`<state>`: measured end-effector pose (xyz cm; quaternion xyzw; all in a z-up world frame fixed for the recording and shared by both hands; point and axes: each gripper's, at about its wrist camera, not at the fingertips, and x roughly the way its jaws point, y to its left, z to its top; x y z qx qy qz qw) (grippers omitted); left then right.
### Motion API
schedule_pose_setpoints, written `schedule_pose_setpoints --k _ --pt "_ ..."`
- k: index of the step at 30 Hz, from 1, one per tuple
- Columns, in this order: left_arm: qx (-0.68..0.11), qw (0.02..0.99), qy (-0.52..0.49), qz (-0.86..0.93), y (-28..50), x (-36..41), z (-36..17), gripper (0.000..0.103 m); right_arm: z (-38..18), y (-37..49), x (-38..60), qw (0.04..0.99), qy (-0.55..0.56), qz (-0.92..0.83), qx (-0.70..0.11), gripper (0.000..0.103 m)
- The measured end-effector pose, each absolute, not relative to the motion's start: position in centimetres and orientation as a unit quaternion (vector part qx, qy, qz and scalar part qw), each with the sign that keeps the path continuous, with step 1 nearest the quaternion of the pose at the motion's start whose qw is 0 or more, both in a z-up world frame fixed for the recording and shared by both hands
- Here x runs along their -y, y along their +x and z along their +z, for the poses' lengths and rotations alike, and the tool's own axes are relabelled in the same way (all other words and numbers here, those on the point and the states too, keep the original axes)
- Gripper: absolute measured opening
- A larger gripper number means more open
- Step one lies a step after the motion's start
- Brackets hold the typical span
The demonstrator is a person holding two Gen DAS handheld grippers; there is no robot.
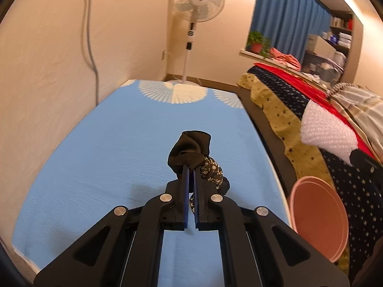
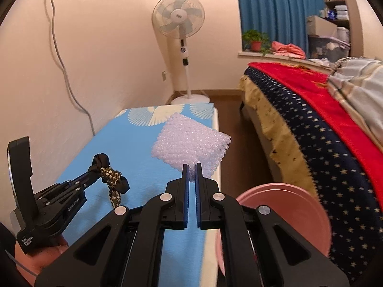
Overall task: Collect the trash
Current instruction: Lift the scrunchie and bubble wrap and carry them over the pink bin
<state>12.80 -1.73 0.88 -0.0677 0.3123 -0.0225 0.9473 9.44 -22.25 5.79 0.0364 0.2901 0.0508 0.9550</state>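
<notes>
The left tool has its blue-padded fingers pressed together on a black fabric scrunchie with a gold-flowered bow, which hangs clear above the bench with the light-blue cloth. In the right wrist view that same left tool is at the lower left, a hand under its handle, with the scrunchie bunched at its tip and its patterned tails dangling. The right tool pinches one corner of a crumpled sheet of clear bubble wrap, which is lifted off the cloth and spreads out beyond the fingertips. Just right of the bench's near end is a round pink plastic bin, its rim tipped toward the camera. Farther right is a bed with a navy star-print cover and a red blanket. Beyond the bench's far end, with its white fan pattern, a white pedestal fan stands on the wooden floor near the wall, and blue curtains hang behind a potted plant.
</notes>
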Motion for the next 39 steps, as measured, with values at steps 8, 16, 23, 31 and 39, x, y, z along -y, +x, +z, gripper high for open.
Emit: schedule_pose_setpoints --k 8,16,23,31,39 --pt "-0.306 0.949 -0.052 -0.052 10.6 3.2 2.0 0.003 6.8 6.4 24.7 0.962 0.041 0.019 -0.270 0.005" --pt "-0.300 0.950 -0.045 -0.079 8.8 4.6 2.1 0.003 6.6 4.9 26.0 0.964 0.044 0.000 -0.261 0.005" --pt "-0.301 0.948 -0.041 -0.098 8.5 5.5 1.6 0.003 6.2 4.4 26.4 0.965 0.046 -0.017 -0.259 0.005" --pt "-0.293 0.948 -0.046 -0.113 8.9 6.4 1.8 0.003 5.5 4.3 26.4 0.962 0.033 -0.039 -0.267 0.005" --pt "-0.291 0.946 -0.044 -0.134 9.7 8.6 1.6 0.003 5.1 4.2 27.3 0.961 0.027 -0.066 -0.269 0.005"
